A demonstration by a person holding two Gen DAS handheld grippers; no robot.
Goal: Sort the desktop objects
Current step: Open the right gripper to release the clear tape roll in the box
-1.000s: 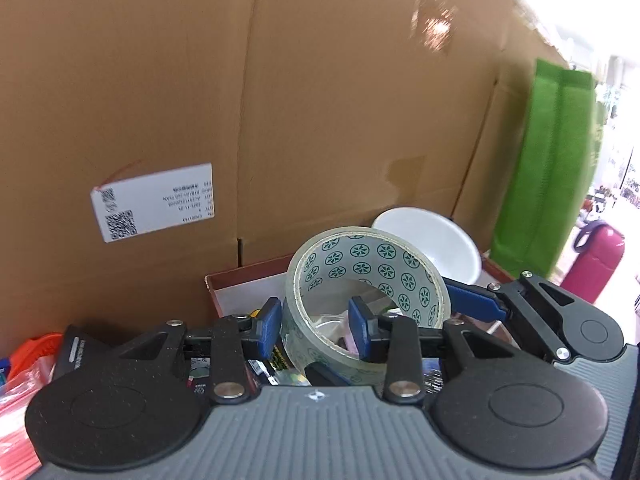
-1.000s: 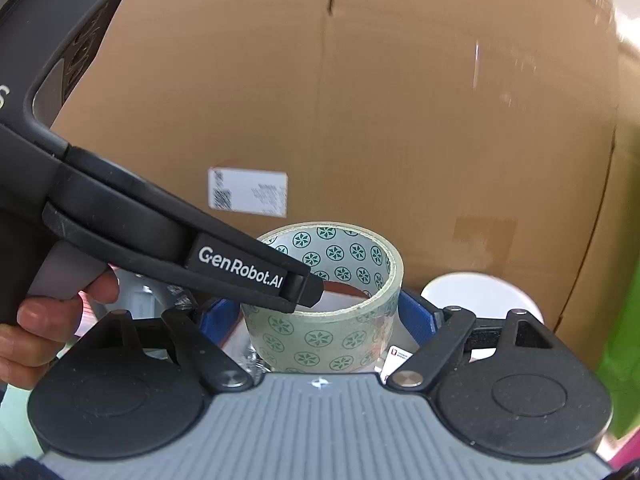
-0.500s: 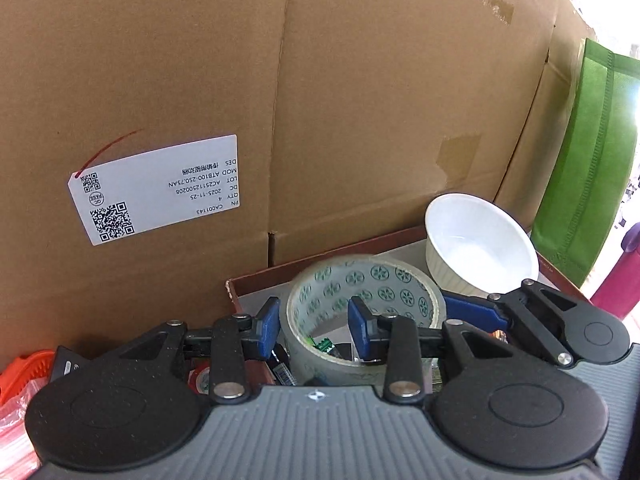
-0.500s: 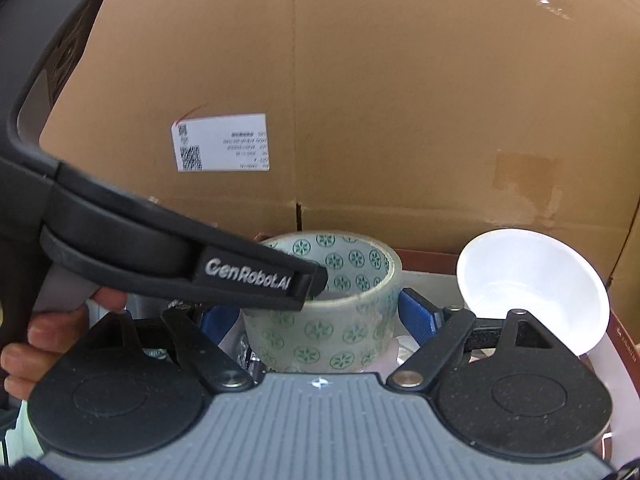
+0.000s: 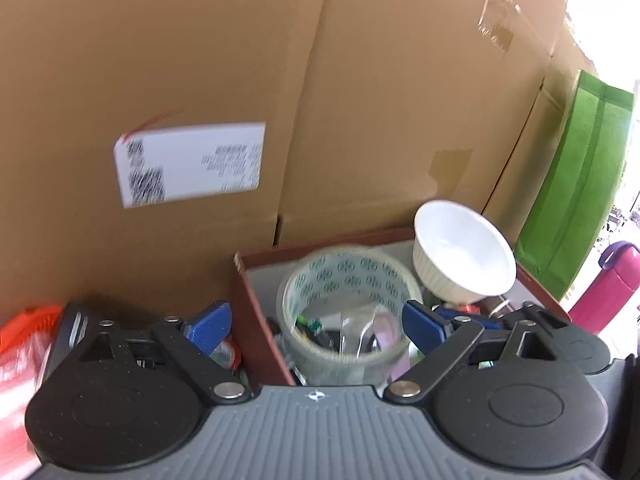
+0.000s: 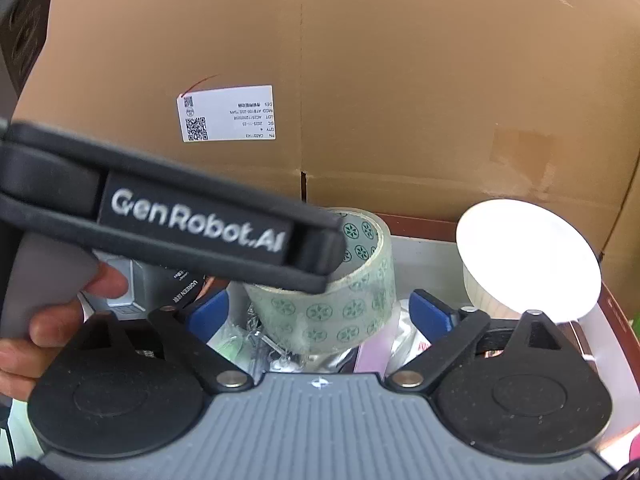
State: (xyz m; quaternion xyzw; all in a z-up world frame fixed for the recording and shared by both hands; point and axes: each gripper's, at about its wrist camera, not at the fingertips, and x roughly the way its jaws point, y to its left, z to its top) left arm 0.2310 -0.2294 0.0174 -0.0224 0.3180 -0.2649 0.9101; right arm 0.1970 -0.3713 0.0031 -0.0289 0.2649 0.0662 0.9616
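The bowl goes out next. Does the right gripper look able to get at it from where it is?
Probably yes. The bowl stands just right of the open right tongs, its rim bare; the tape roll sits between them, untouched.

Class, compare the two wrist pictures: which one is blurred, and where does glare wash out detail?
Left wrist view: blurred, shipping label smeared, tape roll soft, upper right corner overexposed. Right wrist view: sharper, label crisp, but the white bowl glares; fisheye bends the carton edges.

Black, speckled round housings and a ribbed grey plastic body are framing the right gripper [image 6: 320, 312]. Blue pads [image 6: 430, 314] are tipping its fingers. White "GenRobot.AI" lettering is running along the left gripper [image 6: 312, 248].
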